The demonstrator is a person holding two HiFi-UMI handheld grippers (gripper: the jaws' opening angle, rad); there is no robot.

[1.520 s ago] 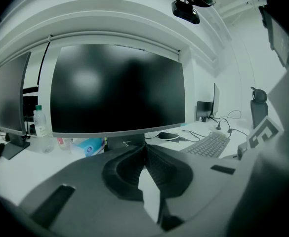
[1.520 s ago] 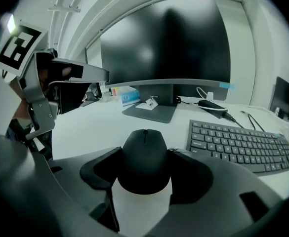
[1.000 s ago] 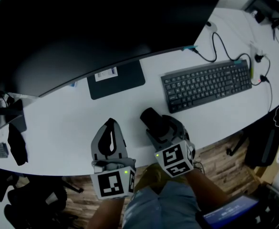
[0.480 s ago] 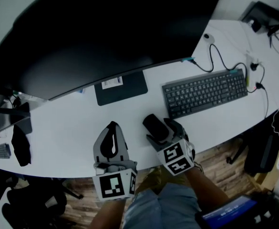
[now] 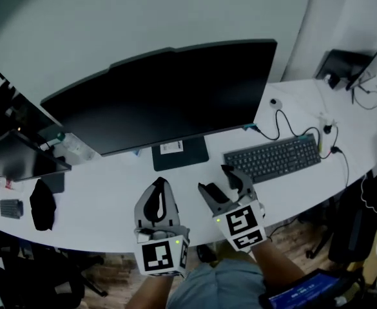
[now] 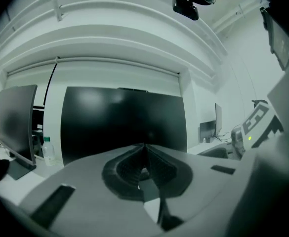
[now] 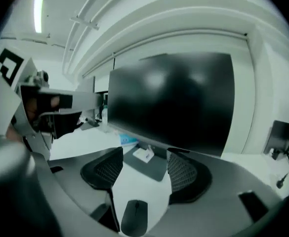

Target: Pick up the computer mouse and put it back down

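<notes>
The flat black oval computer mouse (image 7: 134, 217) lies on the white desk top (image 5: 98, 198). It shows low in the right gripper view, in the gap at the base of the jaws. Its long axis runs nearly along the line the right gripper (image 7: 144, 157) points, narrow end towards the far side of the desk. It sits below the jaws and back from their tips, closer to the camera than the pads. A regrasp would therefore seem to call for the gripper to drop and draw back a little rather than reach forward. In the head view the mouse cannot be told apart from the dark jaws above it.

The right gripper's jaws stand well apart and have just been closing a little. Only bare desk shows between the ribbed pads, and neither pad touches the mouse. Judging by this, the mouse is set down and free.

The left gripper (image 6: 144, 146) has its jaws pressed together on nothing. It hangs just to the left of the right one and farther from the mouse, so the right hand is the nearer.

Beyond them the dark flat base (image 5: 180, 153) of the wide black monitor (image 5: 169, 95) rests on the desk. A black keyboard (image 5: 272, 159) lies off to the right.
</notes>
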